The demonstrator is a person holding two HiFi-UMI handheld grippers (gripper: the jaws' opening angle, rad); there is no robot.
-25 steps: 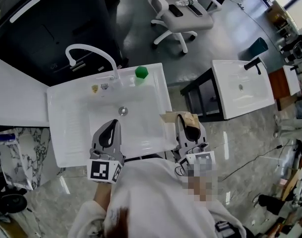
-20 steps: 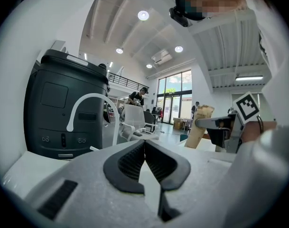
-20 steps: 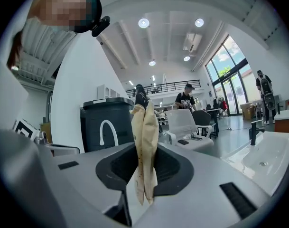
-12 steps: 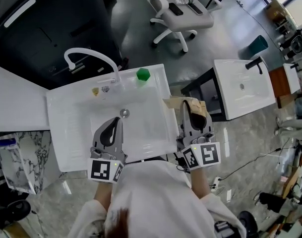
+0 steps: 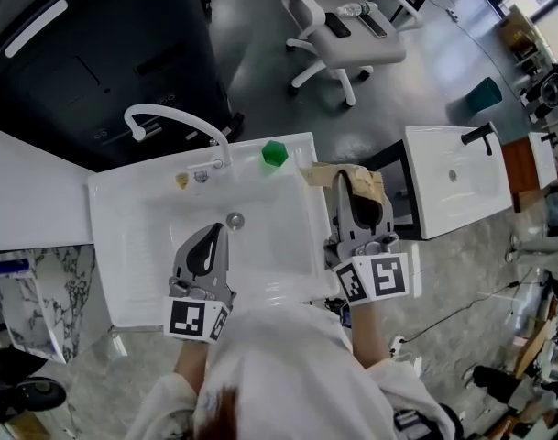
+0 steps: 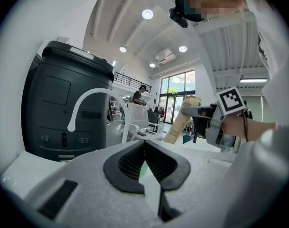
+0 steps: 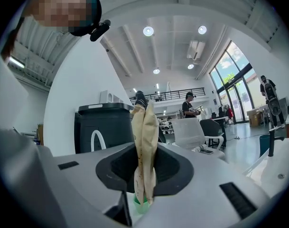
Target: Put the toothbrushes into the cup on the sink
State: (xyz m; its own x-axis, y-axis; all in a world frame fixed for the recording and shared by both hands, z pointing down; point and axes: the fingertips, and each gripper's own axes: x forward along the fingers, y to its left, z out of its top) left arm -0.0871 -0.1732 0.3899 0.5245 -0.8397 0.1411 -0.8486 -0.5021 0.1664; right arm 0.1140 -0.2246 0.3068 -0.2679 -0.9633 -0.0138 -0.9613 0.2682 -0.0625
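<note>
Left tongs empty, right tongs carrying a packet at the sink.
My left tongs (image 6: 144, 145) sit pinched together on nothing, over the white sink (image 5: 109, 246). My right tongs (image 7: 144, 177) clamp a tan paper packet (image 7: 145, 137) by the sink's right edge. Farther off, the green cup (image 5: 275, 153) stands on the back rim near the faucet (image 5: 173, 115).

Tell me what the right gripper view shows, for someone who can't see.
The right gripper has its jaws shut on a tan paper packet standing upright. Behind are a white faucet, a black cabinet and an office chair.
</note>
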